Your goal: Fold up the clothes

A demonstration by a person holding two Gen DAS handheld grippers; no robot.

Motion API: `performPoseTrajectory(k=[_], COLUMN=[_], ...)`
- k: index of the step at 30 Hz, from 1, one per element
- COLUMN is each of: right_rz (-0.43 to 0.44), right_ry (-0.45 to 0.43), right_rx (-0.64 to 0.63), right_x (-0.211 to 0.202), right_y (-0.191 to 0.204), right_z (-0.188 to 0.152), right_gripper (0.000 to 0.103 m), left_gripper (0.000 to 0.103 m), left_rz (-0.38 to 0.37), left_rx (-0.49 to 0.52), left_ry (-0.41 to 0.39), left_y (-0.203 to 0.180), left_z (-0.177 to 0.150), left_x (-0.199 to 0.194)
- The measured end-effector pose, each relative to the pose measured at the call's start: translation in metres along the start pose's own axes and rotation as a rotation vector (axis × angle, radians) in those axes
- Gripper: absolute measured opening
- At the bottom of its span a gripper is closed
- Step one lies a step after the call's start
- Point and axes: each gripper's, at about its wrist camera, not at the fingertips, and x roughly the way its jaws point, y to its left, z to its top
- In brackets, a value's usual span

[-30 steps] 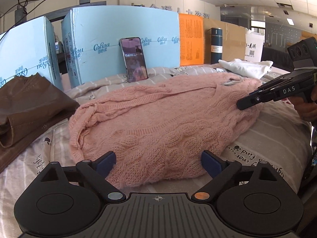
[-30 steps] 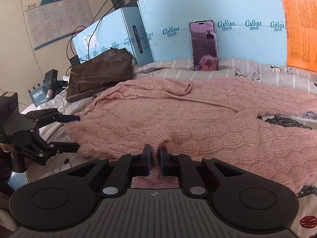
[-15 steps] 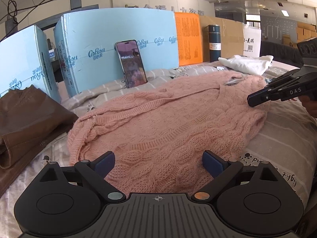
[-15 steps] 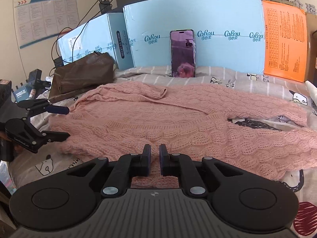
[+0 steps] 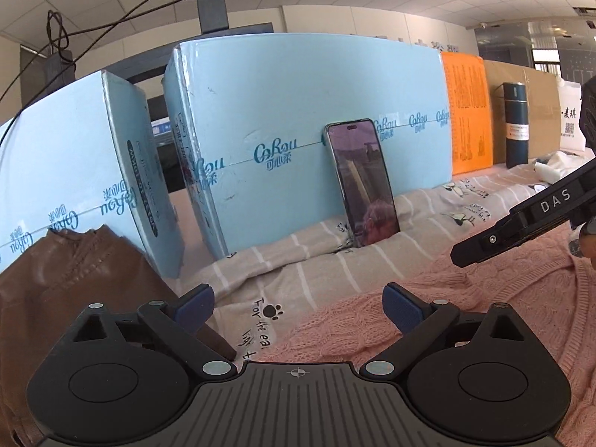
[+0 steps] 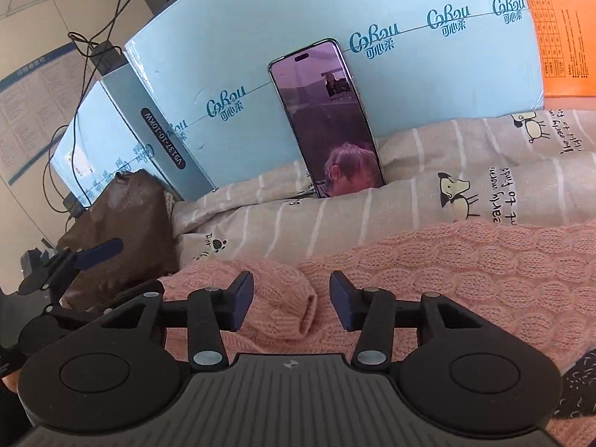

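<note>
The left gripper (image 5: pixel 298 307) hangs with its blue-padded fingers (image 5: pixel 195 305) spread wide and nothing between them, low over the striped grey bedsheet (image 5: pixel 298 264) at the left end of the pink cable-knit sweater (image 5: pixel 484 283). Its left finger sits in front of the brown leather jacket (image 5: pixel 56 279), which lies bunched at the left edge of the bed; its right finger is over the sweater's knit.

The right gripper (image 6: pixel 292 303) is also parted, its two fingers (image 6: pixel 342 303) standing on either side of a rolled sleeve cuff (image 6: pixel 287 305) without pinching it. The sweater spreads from there toward the right across the near part of the bed. In the left wrist view the right gripper reaches in from the right edge, above the sweater.

Along the far edge of the bed a smartphone (image 6: pixel 327 119) leans upright against a pale blue carton (image 6: pixel 335 18), its lower end tucked into the sheet. A second blue carton (image 5: pixel 67 167) stands to the left behind the jacket. An orange sheet (image 5: pixel 469 111) and a dark blue flask (image 5: pixel 516 126) stand farther right.
</note>
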Motion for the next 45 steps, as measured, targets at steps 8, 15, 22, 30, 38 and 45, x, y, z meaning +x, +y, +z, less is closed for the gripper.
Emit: performPoseTrajectory(k=[8, 15, 22, 30, 38, 45], right_rz=[0.018, -0.034, -0.121, -0.140, -0.143, -0.235], right_ry=[0.008, 0.033, -0.035, -0.071, -0.248, -0.185], right_rx=[-0.032, -0.139, -0.191, -0.222, -0.426, -0.536], right_x=[0.019, 0.013, 0.012, -0.002, -0.098, -0.149], right_y=[-0.002, 0.007, 0.004, -0.002, -0.009, -0.037], right_z=[-0.007, -0.009, -0.012, 0.000, -0.011, -0.046], right_gripper=[0.007, 0.007, 0.047, 0.053, 0.096, 0.100], left_gripper=[0.099, 0.099, 0.099, 0.099, 0.100, 0.101], left_rz=[0.045, 0.043, 0.018, -0.015, -0.263, -0.391], left_rx=[0.015, 0.054, 0.055, 0.106, 0.403, 0.461], left_ry=[0.060, 0.099, 0.131, 0.060, -0.123, -0.090], left_y=[0.007, 0.003, 0.004, 0.004, -0.028, -0.035], left_z=[-0.012, -0.016, -0.018, -0.016, -0.030, -0.043], left_x=[0.012, 0.018, 0.023, 0.001, -0.080, -0.127])
